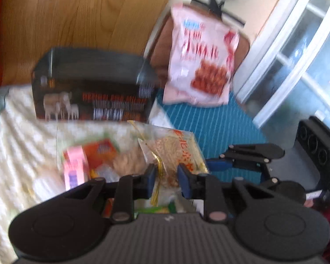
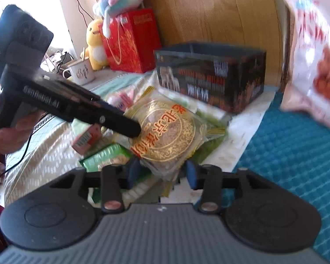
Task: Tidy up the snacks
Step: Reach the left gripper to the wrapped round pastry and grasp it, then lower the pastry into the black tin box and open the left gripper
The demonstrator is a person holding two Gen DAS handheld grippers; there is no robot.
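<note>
A clear packet [image 1: 173, 151] with a gold ring and red characters lies on top of a heap of snacks; in the right wrist view the packet [image 2: 165, 132] is tilted. My left gripper [image 1: 167, 177] is shut on its edge, by a gold twist tie. The left gripper [image 2: 132, 129] reaches the packet from the left. My right gripper [image 2: 162, 172] has the packet's near corner between its blue pads, which press its sides. From the left wrist the right gripper [image 1: 217, 165] shows at the packet's right corner. A dark open box [image 1: 94, 92] stands behind the heap.
A pink snack bag [image 1: 200, 61] stands against a brown chair, right of the dark box [image 2: 211, 77]. The heap holds a pink carton [image 2: 85, 138] and green packets [image 2: 105, 158]. A blue mat [image 2: 286, 154] lies right. A red gift bag [image 2: 132, 41], plush toys and a mug [image 2: 81, 72] sit far left.
</note>
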